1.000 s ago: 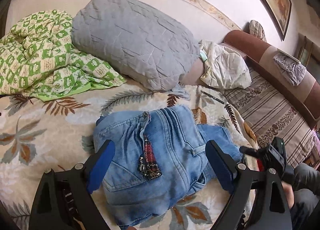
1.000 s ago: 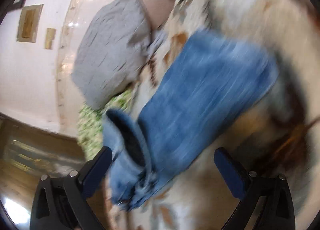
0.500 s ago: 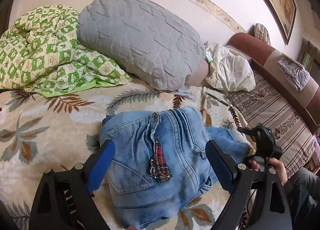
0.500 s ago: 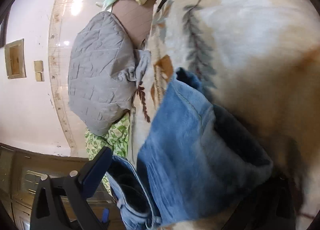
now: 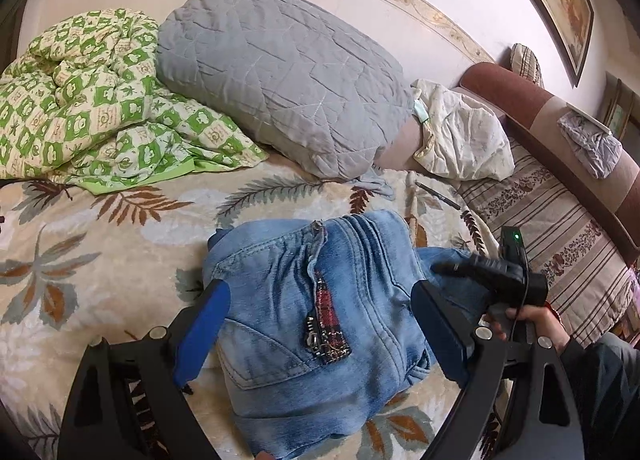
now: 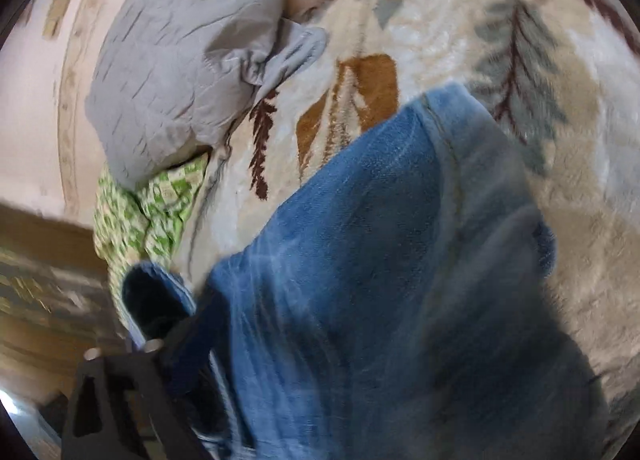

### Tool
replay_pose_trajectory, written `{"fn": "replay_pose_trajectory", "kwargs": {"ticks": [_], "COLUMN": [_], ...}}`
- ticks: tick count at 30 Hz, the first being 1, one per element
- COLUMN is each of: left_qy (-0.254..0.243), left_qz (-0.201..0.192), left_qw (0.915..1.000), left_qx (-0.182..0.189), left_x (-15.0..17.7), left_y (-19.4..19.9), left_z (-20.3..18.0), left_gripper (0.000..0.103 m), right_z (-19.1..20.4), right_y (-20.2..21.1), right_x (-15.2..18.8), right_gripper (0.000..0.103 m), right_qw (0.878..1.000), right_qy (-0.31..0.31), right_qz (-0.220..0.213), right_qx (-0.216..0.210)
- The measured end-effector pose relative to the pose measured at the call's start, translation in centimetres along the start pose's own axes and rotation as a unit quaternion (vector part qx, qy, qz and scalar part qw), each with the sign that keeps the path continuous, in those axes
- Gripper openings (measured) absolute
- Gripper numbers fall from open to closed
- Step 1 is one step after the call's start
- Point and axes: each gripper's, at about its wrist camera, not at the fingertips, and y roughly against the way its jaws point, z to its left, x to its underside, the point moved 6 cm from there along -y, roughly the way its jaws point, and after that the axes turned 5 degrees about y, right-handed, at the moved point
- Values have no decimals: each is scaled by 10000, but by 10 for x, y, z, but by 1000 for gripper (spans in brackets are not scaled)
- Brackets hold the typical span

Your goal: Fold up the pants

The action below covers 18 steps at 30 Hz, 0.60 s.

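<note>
The jeans lie part-folded on the bed, near the grey pillow. The left gripper hovers released above them; the right gripper has just been closing around the leg end, grasp uncertain. Next: carry that end over the waist.

Soft even light, right view motion-blurred

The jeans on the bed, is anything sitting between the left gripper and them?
Nothing visible. The left gripper hangs open directly over the folded jeans, with only denim between its fingers; the grey pillow lies well beyond.
</note>
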Motion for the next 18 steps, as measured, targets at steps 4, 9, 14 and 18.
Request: {"fn": "replay_pose_trajectory", "kwargs": {"ticks": [4, 9, 14, 18], "left_qy": [34, 44, 135, 274], "left_qz": [-12, -56, -128, -215], "left_qw": [10000, 10000, 9998, 9993], "left_qx": [-27, -55, -103, -161], "left_x": [1, 1, -2, -5], "left_y": [2, 5, 10, 17], "left_z": [5, 10, 19, 29], "left_gripper": [92, 92, 92, 92], "right_z": [-6, 19, 75, 141], "right_y": [0, 10, 40, 53], "right_x": [4, -2, -3, 14], "right_gripper": [24, 21, 19, 19], "right_qw": [9997, 9959, 9753, 9237], "right_qy": [209, 828, 1925, 3256], "right_qz": [87, -112, -676, -995], "right_qx": [32, 345, 852, 1755]}}
